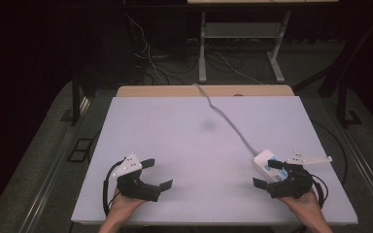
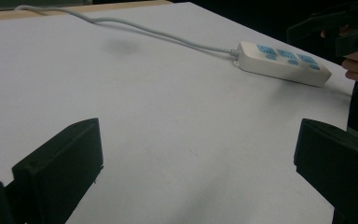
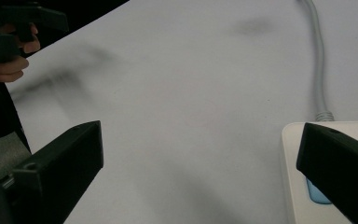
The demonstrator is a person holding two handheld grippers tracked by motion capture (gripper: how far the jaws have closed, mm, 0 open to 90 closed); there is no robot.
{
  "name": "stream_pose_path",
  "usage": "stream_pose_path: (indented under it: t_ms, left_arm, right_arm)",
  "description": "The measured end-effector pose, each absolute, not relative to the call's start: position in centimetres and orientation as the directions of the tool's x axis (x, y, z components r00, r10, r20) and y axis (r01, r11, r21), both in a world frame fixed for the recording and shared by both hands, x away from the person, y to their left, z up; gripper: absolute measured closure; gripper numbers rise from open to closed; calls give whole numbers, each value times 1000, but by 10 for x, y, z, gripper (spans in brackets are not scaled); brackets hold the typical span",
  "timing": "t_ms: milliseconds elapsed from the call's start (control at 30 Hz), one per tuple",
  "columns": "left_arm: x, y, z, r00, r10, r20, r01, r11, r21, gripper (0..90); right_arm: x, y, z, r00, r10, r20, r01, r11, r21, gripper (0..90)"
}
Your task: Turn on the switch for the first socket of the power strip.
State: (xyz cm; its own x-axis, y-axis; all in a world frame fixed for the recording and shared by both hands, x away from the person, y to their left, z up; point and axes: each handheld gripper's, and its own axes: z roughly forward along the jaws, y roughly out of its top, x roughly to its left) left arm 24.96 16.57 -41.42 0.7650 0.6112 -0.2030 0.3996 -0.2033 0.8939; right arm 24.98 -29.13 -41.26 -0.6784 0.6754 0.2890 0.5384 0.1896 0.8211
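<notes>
White power strip point(image 2: 282, 63) with light-blue sockets and grey cable point(image 1: 226, 119); plain white table point(image 1: 175, 141); black right gripper point(image 1: 271, 175).

Readable text: none found in any view.
Power strip point(image 2: 282, 62): white casing w/ blue sockets; no brand, label or no. could be read.
Cable point(image 2: 135, 29): plain grey, no markings legible.
Table point(image 1: 175, 145): pale top carried no sign or print.
</notes>
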Motion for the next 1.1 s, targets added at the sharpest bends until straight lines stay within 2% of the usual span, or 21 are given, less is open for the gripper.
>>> stream_pose_path:
  t_ms: [1100]
  left_arm:
    - [250, 170, -415, 761, 608, -226, 415, -188, 890, 11]
  right_arm:
    - [250, -288, -410, -683, 676, 278, 548, 221, 807, 1]
